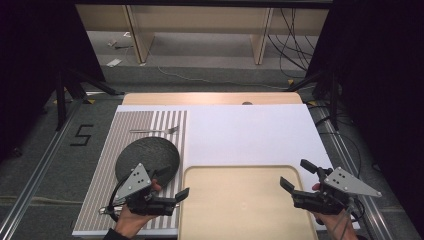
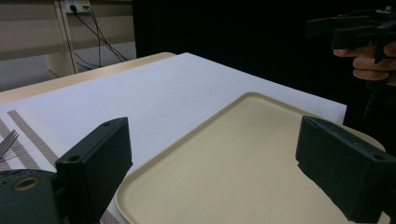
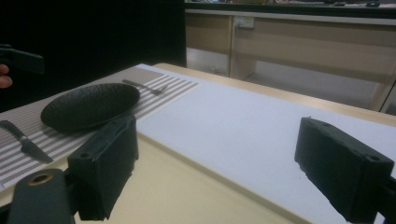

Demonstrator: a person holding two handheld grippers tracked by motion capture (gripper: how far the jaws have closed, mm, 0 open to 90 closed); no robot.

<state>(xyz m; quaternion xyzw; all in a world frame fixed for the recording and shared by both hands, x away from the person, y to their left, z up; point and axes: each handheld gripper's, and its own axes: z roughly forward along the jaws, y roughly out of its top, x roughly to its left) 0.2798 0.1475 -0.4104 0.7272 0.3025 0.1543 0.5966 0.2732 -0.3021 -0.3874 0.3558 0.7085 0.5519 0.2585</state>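
We've got the tray (image 1: 240, 200) sitting at the near edge of the table, on the white sheet (image 1: 250, 132), nothing on it. Our left gripper (image 1: 172, 200) hovers over its left edge, jaws wide apart and holding nothing. Our right gripper (image 1: 295, 176) hangs over the tray's right side, jaws apart too, nothing in them. Left of the tray there's a striped mat (image 1: 105, 170) with a dark plate (image 1: 147, 155), a fork (image 1: 155, 131) behind it, and a knife (image 3: 23, 140) beside the plate.

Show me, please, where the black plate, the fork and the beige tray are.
black plate (image 1: 147, 156), high view, its centre.
fork (image 1: 152, 131), high view, mid-handle.
beige tray (image 2: 261, 100), left gripper view, its far rim.
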